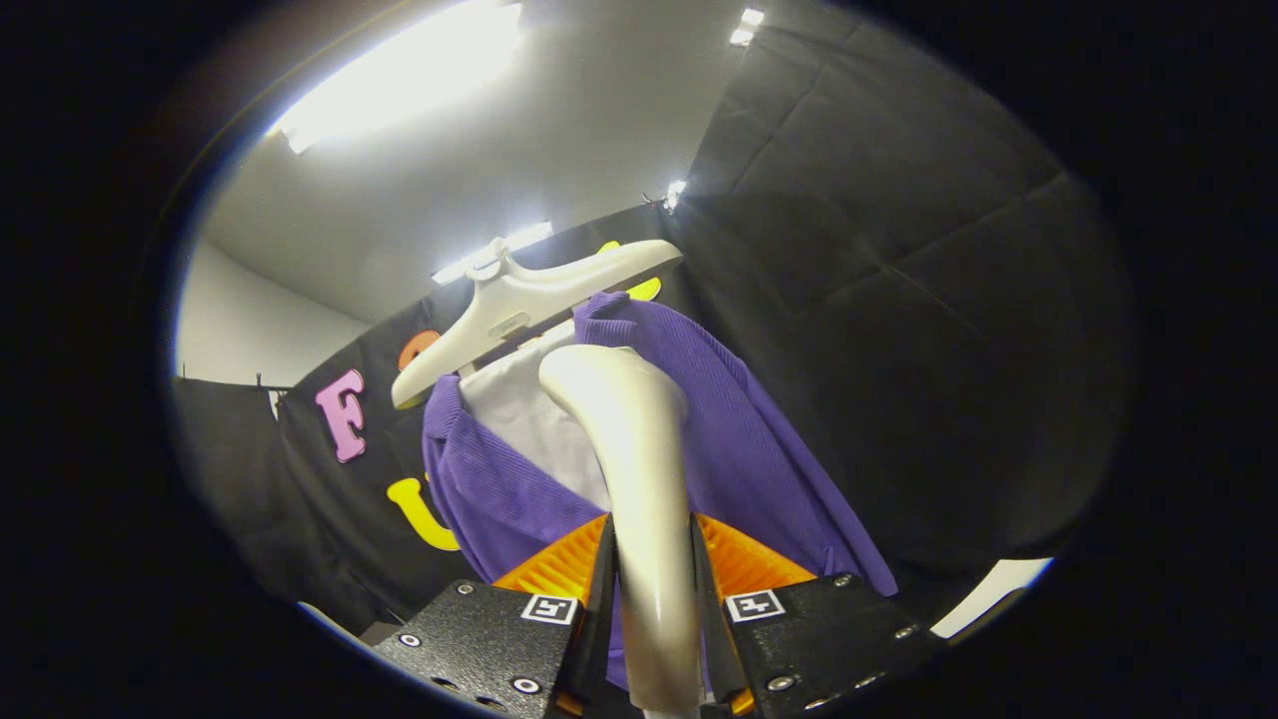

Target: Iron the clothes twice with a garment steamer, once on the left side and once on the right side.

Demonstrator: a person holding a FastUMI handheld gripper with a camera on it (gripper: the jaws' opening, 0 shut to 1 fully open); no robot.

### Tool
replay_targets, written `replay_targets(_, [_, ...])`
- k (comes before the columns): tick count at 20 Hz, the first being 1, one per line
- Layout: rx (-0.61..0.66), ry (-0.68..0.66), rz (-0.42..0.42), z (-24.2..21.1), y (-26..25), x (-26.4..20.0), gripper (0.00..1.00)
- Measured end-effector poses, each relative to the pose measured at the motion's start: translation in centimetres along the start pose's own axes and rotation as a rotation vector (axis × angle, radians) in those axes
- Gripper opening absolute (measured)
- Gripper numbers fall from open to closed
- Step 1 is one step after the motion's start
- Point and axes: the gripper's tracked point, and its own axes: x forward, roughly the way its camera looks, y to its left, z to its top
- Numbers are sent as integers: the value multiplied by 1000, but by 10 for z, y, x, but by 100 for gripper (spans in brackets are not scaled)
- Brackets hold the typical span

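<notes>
My gripper (651, 574) is shut on the handle of a cream garment steamer (631, 439), both fingers pressing its sides. The steamer rises from between the fingers, and its rounded head lies against the front of a purple ribbed garment (739, 449). The garment hangs open over a pale grey inner layer (519, 409) on a white hanger (519, 300), just beyond the steamer head. The steamer head sits near the garment's middle, between the two purple front panels. The steamer's face is hidden from me.
Black cloth booth walls (899, 250) stand behind and to the right of the garment. A white ceiling with bright light panels (409, 70) is overhead. A pale surface edge (993, 589) shows low on the right.
</notes>
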Motion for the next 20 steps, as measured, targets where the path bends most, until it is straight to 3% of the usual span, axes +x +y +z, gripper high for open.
replay_targets(9, [-64, 115, -15, -53, -19, -3, 40])
replay_targets(20, [-85, 295, -108, -128, -68, -38, 40])
